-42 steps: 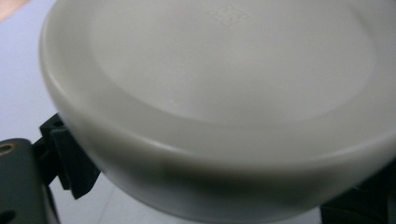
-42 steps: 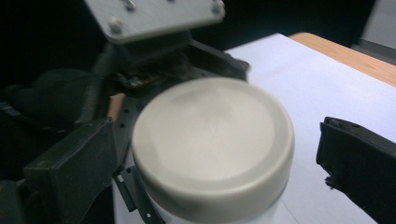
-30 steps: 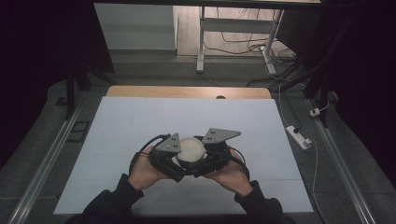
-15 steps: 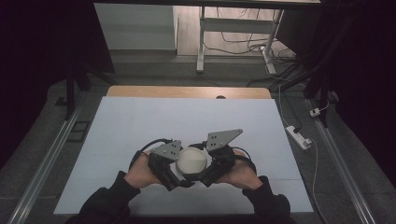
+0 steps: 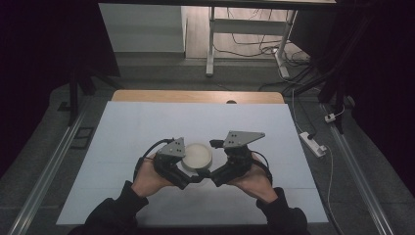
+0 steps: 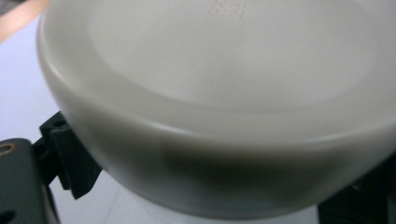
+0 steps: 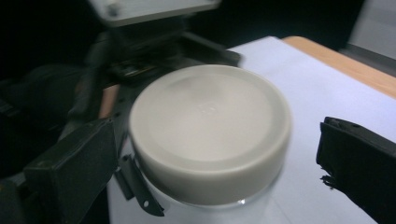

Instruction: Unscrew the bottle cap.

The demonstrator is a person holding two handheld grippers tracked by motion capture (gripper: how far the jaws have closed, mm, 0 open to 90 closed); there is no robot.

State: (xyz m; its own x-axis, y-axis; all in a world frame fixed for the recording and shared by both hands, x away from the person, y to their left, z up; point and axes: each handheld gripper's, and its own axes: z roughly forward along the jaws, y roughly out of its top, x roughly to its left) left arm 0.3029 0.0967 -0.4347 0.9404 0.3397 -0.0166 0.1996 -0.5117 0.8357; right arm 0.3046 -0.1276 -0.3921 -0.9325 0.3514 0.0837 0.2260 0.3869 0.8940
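Note:
A clear jar with a wide white lid [image 5: 197, 154] stands on the white table sheet [image 5: 147, 127] between both grippers. My left gripper [image 5: 190, 170] comes in from the left and is shut on the jar just under the lid. In the left gripper view the lid [image 6: 224, 93] looms very close, with a black jaw on each side of the jar. My right gripper [image 5: 214, 170] reaches in from the right. In the right gripper view its jaws stand open around the lid [image 7: 210, 130]; the right-hand jaw is clearly apart from it.
A wooden table edge [image 5: 195, 96] runs along the far side of the sheet. A power strip [image 5: 312, 143] and cables lie on the floor to the right. Metal rails [image 5: 46, 171] flank the table. A desk frame [image 5: 211, 44] stands beyond.
The jar and both grippers dipped toward the person half a second ago and are now back farther out. The right gripper's grey plate sits a little more to the right.

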